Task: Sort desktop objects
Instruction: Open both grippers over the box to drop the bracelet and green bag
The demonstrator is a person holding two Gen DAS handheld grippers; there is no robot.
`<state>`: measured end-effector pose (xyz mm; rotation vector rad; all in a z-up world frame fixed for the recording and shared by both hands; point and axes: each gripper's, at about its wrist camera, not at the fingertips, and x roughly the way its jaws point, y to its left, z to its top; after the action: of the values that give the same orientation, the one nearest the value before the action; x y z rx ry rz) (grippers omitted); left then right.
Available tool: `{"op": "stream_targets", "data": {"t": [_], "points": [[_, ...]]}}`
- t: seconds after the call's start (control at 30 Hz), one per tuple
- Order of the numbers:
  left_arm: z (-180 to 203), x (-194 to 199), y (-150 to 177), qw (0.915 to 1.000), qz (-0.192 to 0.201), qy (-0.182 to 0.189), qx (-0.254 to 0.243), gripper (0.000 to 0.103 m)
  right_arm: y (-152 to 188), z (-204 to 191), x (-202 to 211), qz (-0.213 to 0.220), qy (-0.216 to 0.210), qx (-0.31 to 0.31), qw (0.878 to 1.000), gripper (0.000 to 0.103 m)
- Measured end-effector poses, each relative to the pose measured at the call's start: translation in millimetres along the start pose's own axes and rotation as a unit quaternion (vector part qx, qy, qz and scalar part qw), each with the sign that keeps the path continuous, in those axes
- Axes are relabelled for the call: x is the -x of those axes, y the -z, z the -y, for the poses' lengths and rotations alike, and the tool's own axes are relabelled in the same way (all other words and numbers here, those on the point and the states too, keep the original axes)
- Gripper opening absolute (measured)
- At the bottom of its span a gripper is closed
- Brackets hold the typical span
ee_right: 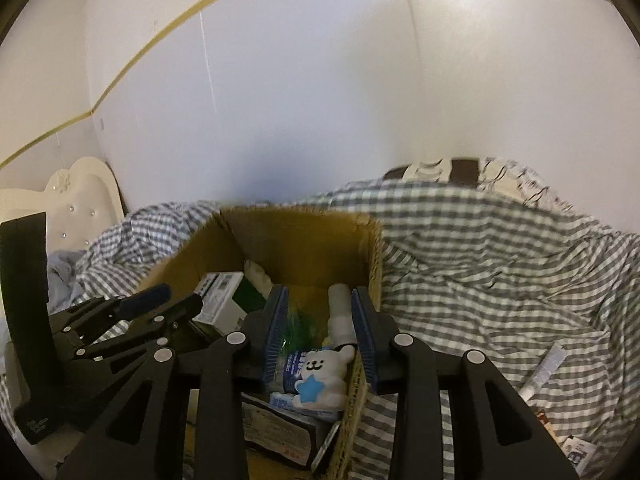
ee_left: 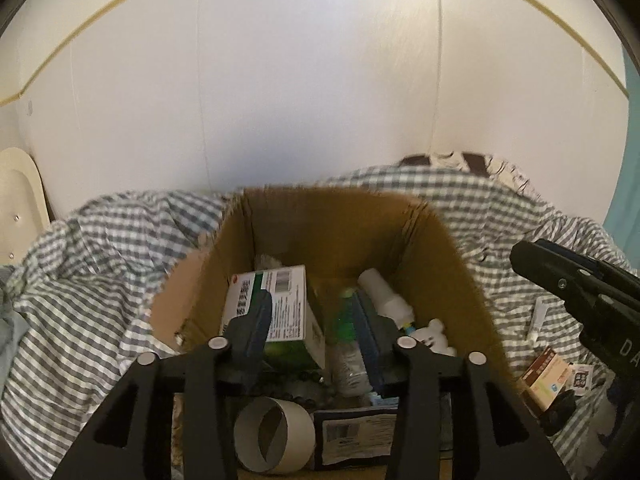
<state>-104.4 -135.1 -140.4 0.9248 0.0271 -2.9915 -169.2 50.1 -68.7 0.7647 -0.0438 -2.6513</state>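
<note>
Both claws hover apart-jawed, holding nothing: left gripper [ee_left: 316, 320] and right gripper [ee_right: 320, 320] above a brown cardboard box [ee_left: 340, 216]; white bear figurine [ee_right: 324, 372] at six o'clock.

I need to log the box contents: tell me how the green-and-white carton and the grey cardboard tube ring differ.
The green-and-white printed carton is a closed rectangular box with text and a barcode; the grey cardboard tube ring is round, plain and hollow. The carton sits deeper in the brown cardboard box, leaning tilted; the ring lies on its side at the near edge. Both are cardboard and inside the same box.
</note>
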Motion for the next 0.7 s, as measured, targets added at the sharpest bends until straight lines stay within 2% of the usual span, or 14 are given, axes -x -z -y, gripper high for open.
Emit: {"op": "stream_targets", "data": {"t": [0.13, 0.27, 0.47, 0.5, 0.53, 0.6, 0.7], "points": [[8, 28, -11, 0.9996, 0.026, 0.0, -0.005, 0.052, -7, 8, 30, 0.022, 0.001, -0.012, 1.0, 0.035], [21, 54, -19, 0.9986, 0.051, 0.006, -0.01, 0.066, -11, 17, 64, 0.044, 0.011, -0.02, 0.999, 0.042], [51, 96, -30, 0.995, 0.097, 0.004, -0.025, 0.096, -18, 39, 117, 0.071, 0.029, -0.045, 0.996, 0.071], [56, 102, -32, 0.9942, 0.104, 0.003, -0.026, 0.102, -18, 43, 125, 0.076, 0.034, -0.047, 0.995, 0.081], [60, 108, -33, 0.9934, 0.111, 0.002, -0.027, 0.103, -19, 48, 133, 0.081, 0.04, -0.049, 0.995, 0.09], [71, 122, -36, 0.9915, 0.127, 0.001, -0.03, 0.103, -19, 58, 153, 0.098, 0.059, -0.055, 0.992, 0.097], [87, 136, -39, 0.9893, 0.14, -0.005, -0.041, 0.103, -18, 73, 180, 0.121, 0.084, -0.064, 0.987, 0.103]]}}
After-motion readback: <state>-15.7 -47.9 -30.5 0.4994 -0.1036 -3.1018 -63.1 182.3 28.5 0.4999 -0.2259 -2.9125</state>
